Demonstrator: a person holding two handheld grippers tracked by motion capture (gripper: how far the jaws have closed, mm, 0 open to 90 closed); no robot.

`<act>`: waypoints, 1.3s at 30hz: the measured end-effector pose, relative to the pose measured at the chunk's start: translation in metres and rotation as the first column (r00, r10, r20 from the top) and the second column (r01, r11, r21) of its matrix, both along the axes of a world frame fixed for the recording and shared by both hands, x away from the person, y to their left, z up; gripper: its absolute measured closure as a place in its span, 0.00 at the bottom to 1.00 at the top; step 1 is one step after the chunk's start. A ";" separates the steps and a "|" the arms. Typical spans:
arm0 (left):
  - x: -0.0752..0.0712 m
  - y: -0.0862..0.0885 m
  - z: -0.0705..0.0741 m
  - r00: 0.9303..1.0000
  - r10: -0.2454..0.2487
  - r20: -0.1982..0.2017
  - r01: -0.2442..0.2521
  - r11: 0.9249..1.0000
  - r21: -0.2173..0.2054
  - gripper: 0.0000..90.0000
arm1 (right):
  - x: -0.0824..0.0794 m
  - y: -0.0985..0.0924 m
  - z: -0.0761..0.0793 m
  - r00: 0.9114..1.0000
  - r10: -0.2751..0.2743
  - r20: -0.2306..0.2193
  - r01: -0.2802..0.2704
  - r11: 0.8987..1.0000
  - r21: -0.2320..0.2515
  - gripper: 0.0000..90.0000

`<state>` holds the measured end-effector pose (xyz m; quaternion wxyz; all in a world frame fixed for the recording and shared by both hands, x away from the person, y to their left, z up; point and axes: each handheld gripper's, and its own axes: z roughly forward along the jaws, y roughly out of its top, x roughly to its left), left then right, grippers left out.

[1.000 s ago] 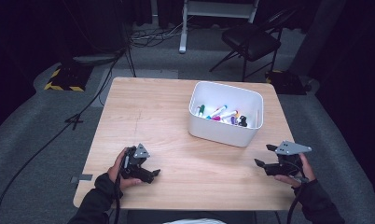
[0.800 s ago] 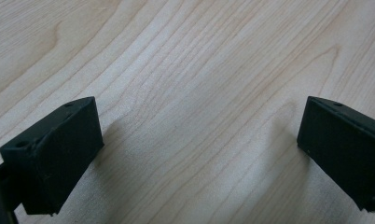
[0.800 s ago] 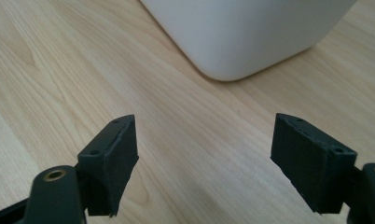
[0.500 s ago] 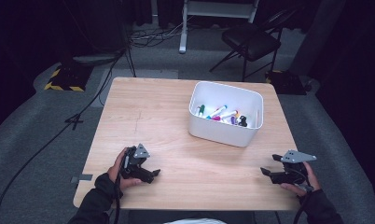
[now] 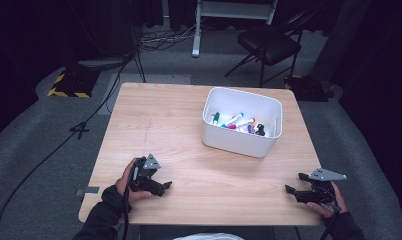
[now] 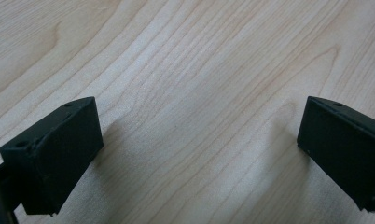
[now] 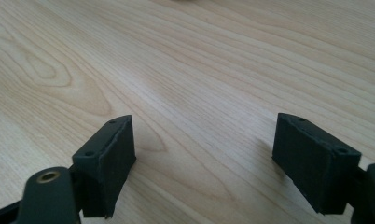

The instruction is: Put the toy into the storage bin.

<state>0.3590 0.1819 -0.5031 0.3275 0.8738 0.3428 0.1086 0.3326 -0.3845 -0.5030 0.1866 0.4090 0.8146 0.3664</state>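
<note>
My left gripper [image 5: 161, 187] rests low on the wooden table [image 5: 174, 125] near its front left, held in a hand, open with bare wood between its jaws. In the left gripper view the left gripper [image 6: 195, 154] has wide-apart jaws just above the grain. My right gripper [image 5: 295, 183] sits at the table's front right edge, open and empty. The right gripper view has the right gripper [image 7: 204, 163] with spread jaws over plain wood. A white bin [image 5: 241, 121] holding several coloured markers [image 5: 234, 121] stands on the far right part of the table, well away from both grippers.
A black folding chair [image 5: 271, 42] and a white frame leg [image 5: 196, 27] stand beyond the table on grey carpet. Cables [image 5: 89, 125] run across the floor at the left. A yellow-and-black striped block [image 5: 69, 85] lies at the far left.
My right gripper has come down and back toward the table's front right edge. The left gripper has stayed where it was.
</note>
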 end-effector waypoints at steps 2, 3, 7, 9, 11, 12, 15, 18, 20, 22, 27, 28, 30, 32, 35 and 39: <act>0.000 0.000 0.000 1.000 -0.001 0.000 0.001 1.000 0.001 0.00 | -0.001 0.000 0.000 1.000 -0.004 -0.003 0.004 1.000 -0.003 0.23; 0.000 0.000 0.000 1.000 -0.001 0.000 0.001 1.000 0.001 0.00 | -0.001 0.000 0.000 1.000 -0.007 -0.003 0.007 1.000 -0.005 0.22; 0.000 0.000 0.000 1.000 -0.001 0.014 0.001 1.000 0.007 0.00 | 0.000 0.000 0.000 1.000 -0.011 -0.004 0.011 1.000 -0.004 0.22; 0.000 0.000 0.000 1.000 -0.001 0.014 0.001 1.000 0.007 0.00 | -0.001 0.000 0.000 1.000 -0.011 -0.004 0.011 1.000 -0.005 0.22; 0.000 0.000 0.000 1.000 -0.001 0.011 0.001 1.000 0.006 0.00 | 0.000 0.000 0.000 1.000 -0.011 -0.003 0.011 1.000 -0.005 0.22; 0.000 0.000 0.000 1.000 -0.001 0.014 0.001 1.000 0.007 0.00 | 0.000 0.000 0.000 1.000 -0.011 -0.003 0.011 1.000 -0.006 0.22; -0.001 0.001 0.000 1.000 0.005 0.020 -0.005 1.000 0.006 0.00 | -0.001 0.000 0.000 1.000 -0.011 -0.004 0.011 1.000 -0.004 0.22; -0.002 0.001 0.000 1.000 0.005 0.005 -0.005 1.000 -0.002 0.01 | 0.000 0.000 0.000 1.000 -0.009 -0.003 0.009 1.000 -0.008 0.22; -0.002 0.001 0.000 1.000 0.005 0.005 -0.005 1.000 -0.002 0.01 | 0.000 0.001 0.000 1.000 -0.011 -0.004 0.011 1.000 -0.008 0.22; -0.002 0.001 0.000 1.000 0.004 0.005 -0.004 1.000 -0.002 0.01 | 0.000 0.001 0.000 1.000 -0.010 -0.003 0.010 1.000 -0.008 0.22; -0.001 0.001 0.000 1.000 -0.002 -0.002 0.002 1.000 -0.004 0.00 | 0.000 0.000 0.000 1.000 -0.010 -0.004 0.010 1.000 -0.007 0.22; -0.001 0.001 0.000 1.000 -0.002 -0.002 0.002 1.000 -0.004 0.00 | 0.000 0.000 0.000 1.000 -0.011 -0.003 0.011 1.000 -0.008 0.22; -0.001 0.001 0.000 1.000 -0.002 -0.002 0.002 1.000 -0.003 0.00 | 0.000 0.000 0.000 1.000 -0.010 -0.003 0.010 1.000 -0.008 0.22; -0.001 0.001 0.000 1.000 -0.002 -0.002 0.002 1.000 -0.003 0.00 | 0.000 0.000 0.000 1.000 -0.010 -0.004 0.010 1.000 -0.008 0.22; -0.001 0.001 0.000 1.000 -0.002 -0.002 0.002 1.000 -0.003 0.00 | 0.000 0.000 0.000 1.000 -0.010 -0.004 0.010 1.000 -0.007 0.22; -0.001 0.001 0.000 1.000 -0.002 -0.002 0.002 1.000 -0.003 0.00 | 0.000 0.000 0.000 1.000 -0.010 -0.004 0.010 1.000 -0.007 0.22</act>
